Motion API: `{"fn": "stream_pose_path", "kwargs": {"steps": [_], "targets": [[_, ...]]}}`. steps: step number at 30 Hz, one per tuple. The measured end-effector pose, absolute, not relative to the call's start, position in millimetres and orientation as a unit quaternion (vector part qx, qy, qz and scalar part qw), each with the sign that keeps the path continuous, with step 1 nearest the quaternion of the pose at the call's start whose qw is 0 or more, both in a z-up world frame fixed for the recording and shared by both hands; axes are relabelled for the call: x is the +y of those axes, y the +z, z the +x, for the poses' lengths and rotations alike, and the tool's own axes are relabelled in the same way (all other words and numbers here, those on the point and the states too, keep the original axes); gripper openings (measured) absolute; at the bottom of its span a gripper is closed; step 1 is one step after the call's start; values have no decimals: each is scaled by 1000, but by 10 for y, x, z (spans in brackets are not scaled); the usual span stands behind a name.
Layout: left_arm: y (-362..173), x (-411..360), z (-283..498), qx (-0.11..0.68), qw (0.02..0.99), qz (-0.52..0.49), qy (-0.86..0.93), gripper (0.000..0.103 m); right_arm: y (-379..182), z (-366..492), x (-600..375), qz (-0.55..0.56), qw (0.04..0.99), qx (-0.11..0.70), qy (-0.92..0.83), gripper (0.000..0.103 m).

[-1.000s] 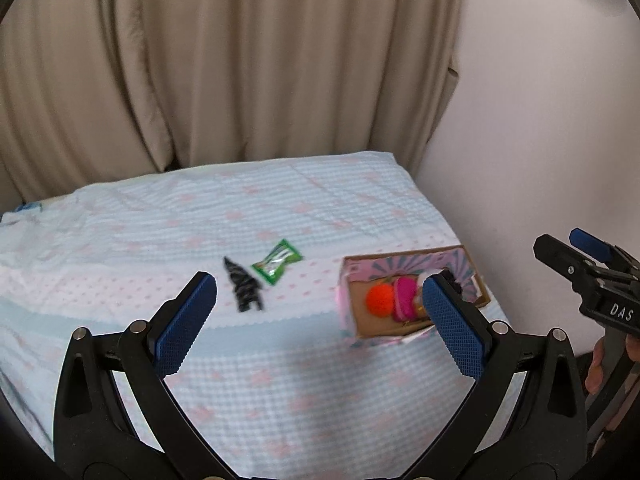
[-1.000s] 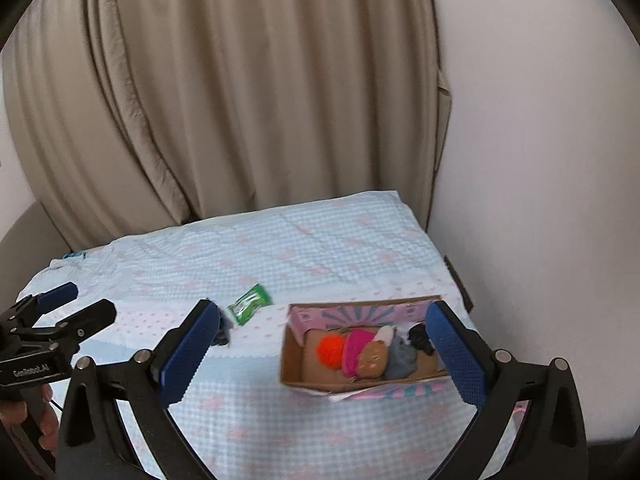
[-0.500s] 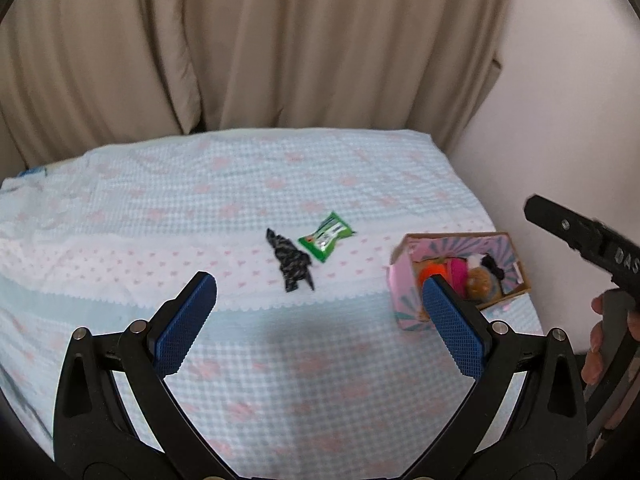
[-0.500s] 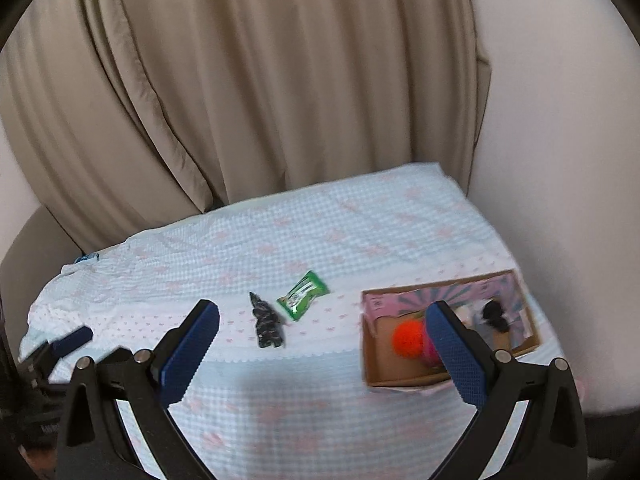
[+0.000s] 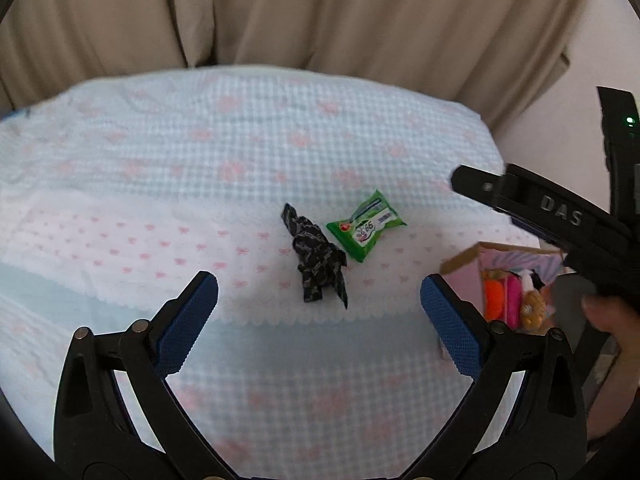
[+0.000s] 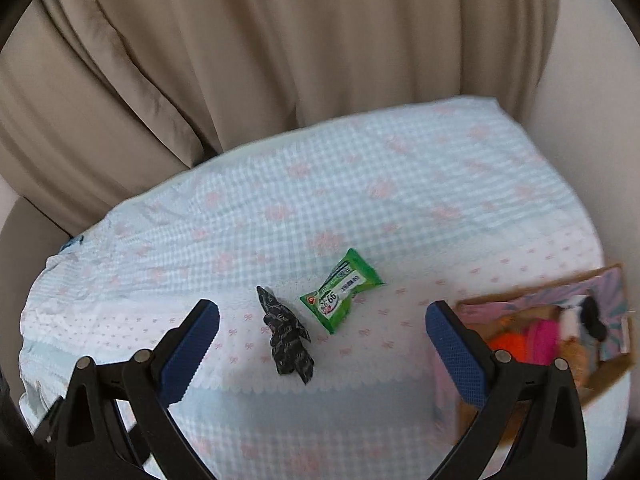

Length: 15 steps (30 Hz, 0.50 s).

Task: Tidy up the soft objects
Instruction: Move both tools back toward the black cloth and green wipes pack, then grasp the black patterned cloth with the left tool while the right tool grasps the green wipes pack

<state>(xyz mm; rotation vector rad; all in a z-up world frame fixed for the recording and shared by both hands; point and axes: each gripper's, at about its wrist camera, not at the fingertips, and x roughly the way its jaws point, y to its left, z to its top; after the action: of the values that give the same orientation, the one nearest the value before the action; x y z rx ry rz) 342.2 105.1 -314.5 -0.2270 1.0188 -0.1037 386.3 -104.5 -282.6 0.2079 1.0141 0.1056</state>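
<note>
A crumpled black patterned cloth (image 5: 316,256) lies mid-table, with a green wipes packet (image 5: 365,229) just to its right. Both show in the right wrist view too, the cloth (image 6: 287,335) and the packet (image 6: 341,289). A pink cardboard box (image 6: 544,332) at the right holds an orange pompom, a pink-hatted doll and a black item; it also shows in the left wrist view (image 5: 504,280). My left gripper (image 5: 319,314) is open and empty, above the table just short of the cloth. My right gripper (image 6: 322,340) is open and empty, over the cloth.
The table wears a light blue checked cloth with pink bows (image 5: 200,160). Beige curtains (image 6: 280,60) hang behind it and a white wall stands at the right. The right gripper's black body (image 5: 560,220) crosses the left view's right side.
Both grippers have swung left and come nearer the table. The black cloth and green packet now sit centred between the fingers, and the box has slid to the right edge.
</note>
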Motion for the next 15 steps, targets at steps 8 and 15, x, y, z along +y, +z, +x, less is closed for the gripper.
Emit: {"fn": "stream_pose_path", "kwargs": {"steps": [8,15], "targets": [[-4160,918,4066,533,834,-133,-55,89,-3818,4501,-1039,144,816,557,49,97],[-4642,829,4365,550,822,-138,-55,81,-4418,4790,-1069,174,786,593,31,90]]}}
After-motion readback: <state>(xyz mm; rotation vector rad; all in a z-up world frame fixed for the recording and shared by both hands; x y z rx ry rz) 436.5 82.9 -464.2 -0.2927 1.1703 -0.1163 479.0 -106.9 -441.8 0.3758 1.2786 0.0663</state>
